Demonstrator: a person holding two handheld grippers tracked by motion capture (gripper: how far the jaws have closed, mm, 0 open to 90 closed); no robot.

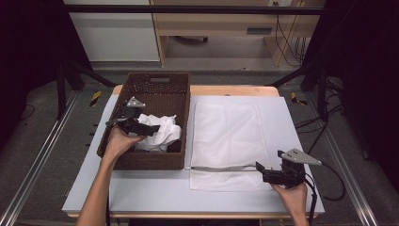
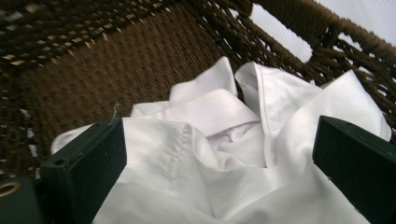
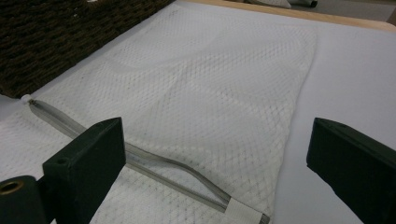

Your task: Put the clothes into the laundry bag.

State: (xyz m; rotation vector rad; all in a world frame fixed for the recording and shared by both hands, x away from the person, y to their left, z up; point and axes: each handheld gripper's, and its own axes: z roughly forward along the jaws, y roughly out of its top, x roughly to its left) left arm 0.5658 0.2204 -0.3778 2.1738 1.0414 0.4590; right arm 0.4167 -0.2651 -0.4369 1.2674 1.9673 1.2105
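Pale grey tabletop (image 1: 155,188), perhaps matted

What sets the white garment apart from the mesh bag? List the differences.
The white garment lies crumpled in the wicker basket; the mesh bag lies flat on the table beside it. The garment is smooth cloth; the bag is netted, with a zipper. Both are white.

Beyond my table (image 1: 141,193) with its pale grey top (wooden edge showing at the back), I see a light wood cabinet (image 1: 221,28) against the far wall. Black cables (image 1: 287,42) hang beside it, and metal rails (image 1: 42,155) run along the floor on the left.
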